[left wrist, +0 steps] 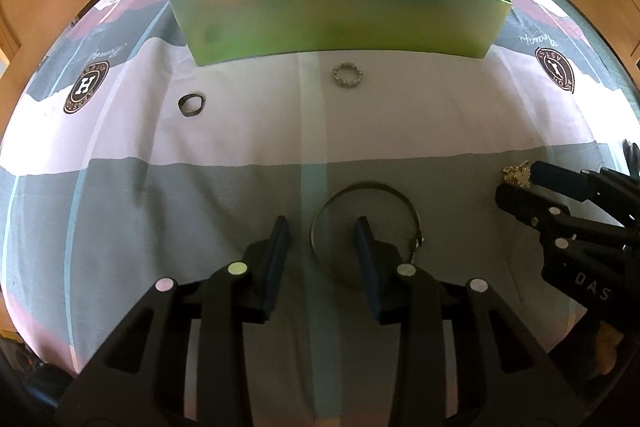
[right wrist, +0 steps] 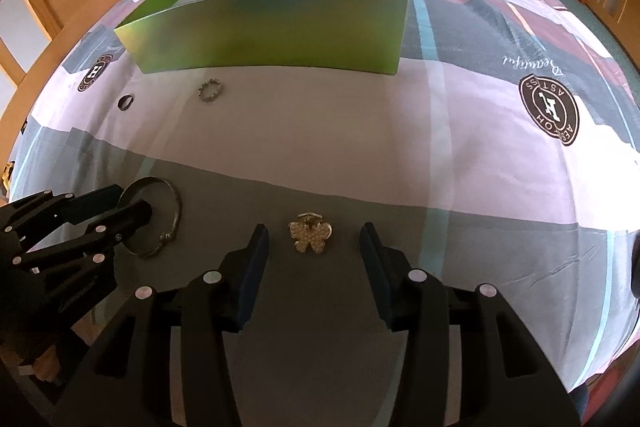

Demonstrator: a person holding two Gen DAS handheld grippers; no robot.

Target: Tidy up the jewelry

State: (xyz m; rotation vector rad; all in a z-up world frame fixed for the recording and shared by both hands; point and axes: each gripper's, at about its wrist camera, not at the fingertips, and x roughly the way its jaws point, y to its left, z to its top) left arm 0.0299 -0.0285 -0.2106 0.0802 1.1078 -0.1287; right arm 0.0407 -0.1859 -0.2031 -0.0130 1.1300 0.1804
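The jewelry lies scattered on a bed (left wrist: 400,123) with a patterned cover, and a green box (left wrist: 336,19) stands open at the far side, well apart from both tongs. The left tongs (left wrist: 322,231) are spread and low over a thin bangle (left wrist: 366,227): its right finger (left wrist: 366,239) sits inside the ring, while the left finger is outside it, so the bangle's left rim runs between the two, roughly near to far. A squeeze from here looks likely to catch that rim across its thin wall. The right tongs (right wrist: 314,239) are spread too, with a flower-shaped hair clip (right wrist: 310,235) lying flat almost midway between the fingertips, just ahead of them; its claw end points far, toward the box. Each piece is plainly nearest its own tongs, so neither hand needs to cross. In the right view the left tongs (right wrist: 120,205) show the same straddle over the bangle (right wrist: 172,211). Farther off, close in front of the box, rest a beaded ring (left wrist: 347,75) and, to its left, a dark band ring (left wrist: 191,104), both untouched. The box floor that shows looks bare, though its near part is hidden by the front wall.
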